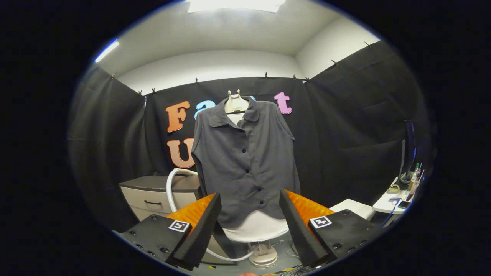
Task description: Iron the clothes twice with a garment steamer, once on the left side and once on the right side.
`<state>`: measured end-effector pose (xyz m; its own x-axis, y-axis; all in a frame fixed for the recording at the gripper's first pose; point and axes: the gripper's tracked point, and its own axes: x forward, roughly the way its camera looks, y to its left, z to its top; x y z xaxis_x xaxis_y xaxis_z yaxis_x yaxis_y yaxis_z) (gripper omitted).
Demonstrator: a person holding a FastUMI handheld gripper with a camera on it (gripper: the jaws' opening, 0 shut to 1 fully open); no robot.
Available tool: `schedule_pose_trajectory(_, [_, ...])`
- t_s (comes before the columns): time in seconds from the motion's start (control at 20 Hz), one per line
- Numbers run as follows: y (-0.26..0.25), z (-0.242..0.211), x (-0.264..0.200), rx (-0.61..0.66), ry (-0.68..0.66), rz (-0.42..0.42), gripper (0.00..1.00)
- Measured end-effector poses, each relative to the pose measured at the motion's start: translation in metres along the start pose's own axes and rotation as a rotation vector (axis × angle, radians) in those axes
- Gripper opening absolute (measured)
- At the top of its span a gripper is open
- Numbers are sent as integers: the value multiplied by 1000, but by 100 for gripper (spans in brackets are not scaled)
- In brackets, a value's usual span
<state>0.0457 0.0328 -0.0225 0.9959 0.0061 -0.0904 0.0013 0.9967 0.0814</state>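
Gripper [250, 214] at the bottom middle of the frame, fingers wide apart, holding nothing. Grey shirt [245, 161] in the middle of the frame, straight ahead beyond the fingers, hanging on a white dummy [256, 229]. Buttons done up down the front, collar open at the top. Bottom of the dummy peeking out under the shirt, between the two fingers. Round white stand [263, 256] on the floor below it. White hose [171, 188] at the lower left of the shirt, curving up behind the left finger, then running along the floor to the stand. Grey drawer box [161, 197] at the lower left, just behind the hose. White table [387, 203] at the lower right of the frame, with small bottles and other bits on it, too small to tell. Dark screen [409, 147] standing at the far right above the table. Black cloth wall [345, 134] behind everything.
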Motion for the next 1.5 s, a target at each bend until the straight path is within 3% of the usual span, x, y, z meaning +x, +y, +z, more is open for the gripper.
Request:
schedule_pose_trajectory(0.1, [32, 13, 12, -1, -4, 50, 98])
schedule_pose_trajectory(0.2, [76, 27, 25, -16, 20, 154, 98])
schedule_pose_trajectory(0.4, [141, 71, 65, -69, 48, 255, 98])
schedule_pose_trajectory(0.6, [222, 105, 125, -75, 69, 353, 98])
schedule_pose_trajectory(0.8, [300, 113, 214, -3, 159, 406, 98])
schedule_pose_trajectory(1.0, [378, 87, 323, 11, 261, 452, 98])
schedule_pose_trajectory(1.2, [432, 25, 423, -6, 417, 442, 98])
schedule_pose_trajectory(1.5, [444, -91, 517, -126, 625, 331, 99])
